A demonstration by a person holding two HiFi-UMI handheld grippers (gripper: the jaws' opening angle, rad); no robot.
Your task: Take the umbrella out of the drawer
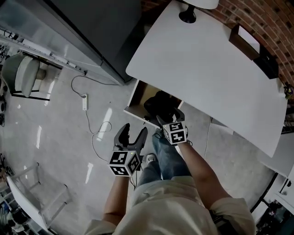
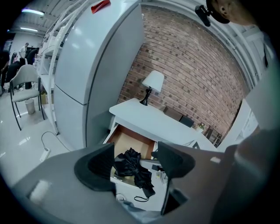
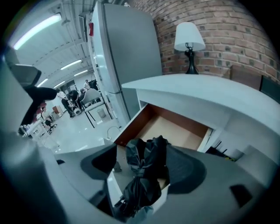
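A black folded umbrella (image 1: 158, 102) lies bunched in the open wooden drawer (image 1: 137, 98) under the white desk (image 1: 206, 69). In the left gripper view the umbrella (image 2: 131, 165) droops over the drawer (image 2: 131, 141) front, its strap hanging down. My right gripper (image 1: 168, 114) is at the drawer's front edge. In the right gripper view its jaws (image 3: 144, 165) stand apart on either side of the umbrella (image 3: 146, 153), with a gap at the left jaw. My left gripper (image 1: 134, 130) hovers open over the floor, short of the drawer, holding nothing.
A table lamp (image 1: 188, 13) and a dark box (image 1: 268, 64) sit on the desk by the brick wall. A tall grey cabinet (image 1: 92, 27) stands left of the drawer. A power strip (image 1: 85, 102) with cable lies on the floor. My legs (image 1: 165, 156) are below the drawer.
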